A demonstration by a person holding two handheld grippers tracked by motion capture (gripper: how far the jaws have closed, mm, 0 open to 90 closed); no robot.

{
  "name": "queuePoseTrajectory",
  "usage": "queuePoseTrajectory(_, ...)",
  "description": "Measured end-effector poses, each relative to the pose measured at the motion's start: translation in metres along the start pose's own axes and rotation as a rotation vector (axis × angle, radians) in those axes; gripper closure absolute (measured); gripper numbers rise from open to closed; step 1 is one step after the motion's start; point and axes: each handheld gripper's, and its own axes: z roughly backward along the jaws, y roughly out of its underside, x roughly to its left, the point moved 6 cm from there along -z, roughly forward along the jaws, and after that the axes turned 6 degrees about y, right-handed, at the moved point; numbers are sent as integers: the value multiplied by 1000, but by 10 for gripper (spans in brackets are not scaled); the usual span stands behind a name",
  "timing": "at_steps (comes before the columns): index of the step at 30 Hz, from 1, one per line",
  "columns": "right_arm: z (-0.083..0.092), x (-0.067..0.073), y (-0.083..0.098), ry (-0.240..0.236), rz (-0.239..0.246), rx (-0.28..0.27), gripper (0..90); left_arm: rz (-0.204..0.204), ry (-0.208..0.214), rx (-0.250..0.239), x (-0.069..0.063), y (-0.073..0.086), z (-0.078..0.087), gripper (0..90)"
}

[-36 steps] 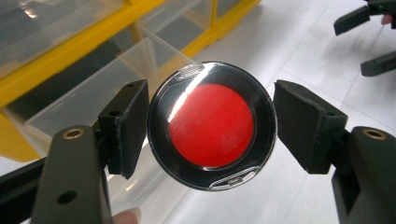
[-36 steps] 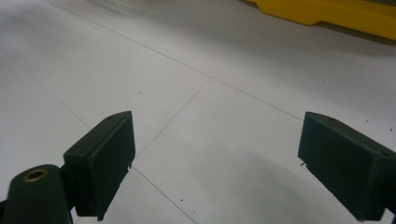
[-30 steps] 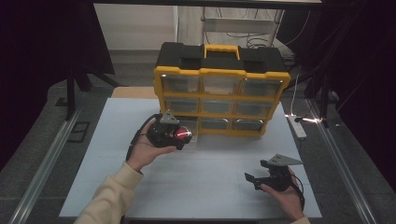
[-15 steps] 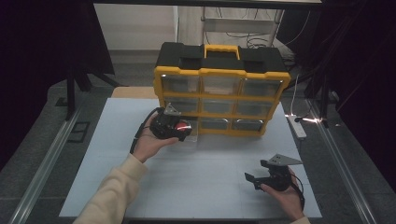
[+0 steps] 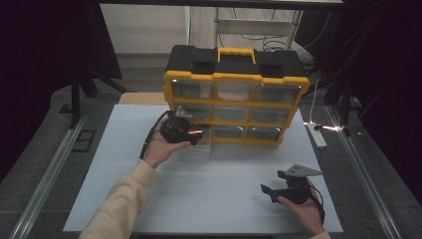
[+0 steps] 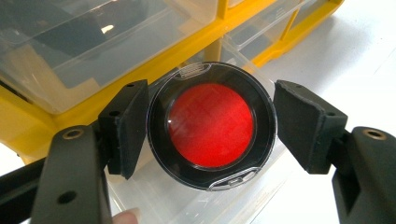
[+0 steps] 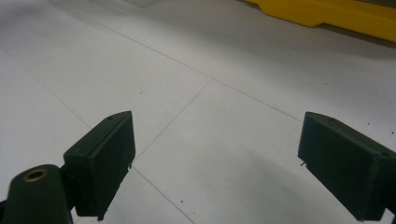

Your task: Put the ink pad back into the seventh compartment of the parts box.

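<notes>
Nearer the organiser (image 5: 234, 99), left tongs (image 5: 195, 134) perhaps.

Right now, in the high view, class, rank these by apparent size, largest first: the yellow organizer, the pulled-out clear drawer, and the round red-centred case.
1. Yellow organizer, by far the largest.
2. Clear drawer, pulled out at the bottom left.
3. Round red-centred case, smallest, held in the left gripper, which partly hides it.

No readable text, label, brand, number or sign anywhere. Embossed tabs on the rim of the round red-centred case (image 6: 211, 126), too small and faint to make out. Nothing printed on the yellow drawer organizer (image 5: 234, 97) either.
</notes>
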Motion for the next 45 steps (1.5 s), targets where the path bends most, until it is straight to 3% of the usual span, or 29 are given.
queuePoseTrajectory(12, 0, 0, 0, -1, -2, 3, 112, 15, -13, -8, 3, -1, -3, 298)
queuePoseTrajectory(16, 0, 0, 0, 0, 0, 2, 112, 38, -1, -42, 2, -4, -1, 189)
queuePoseTrajectory(19, 0, -1, 1, -2, -3, 2, 112, 32, 20, -56, -1, -5, 2, 169)
queuePoseTrajectory(30, -1, 0, 1, -2, -2, 5, 112, 16, 45, -36, -4, -3, 2, 163)
queuePoseTrajectory(45, -5, -3, 0, -18, -17, 2, 111, 19, 96, -58, -10, 7, 14, 142)
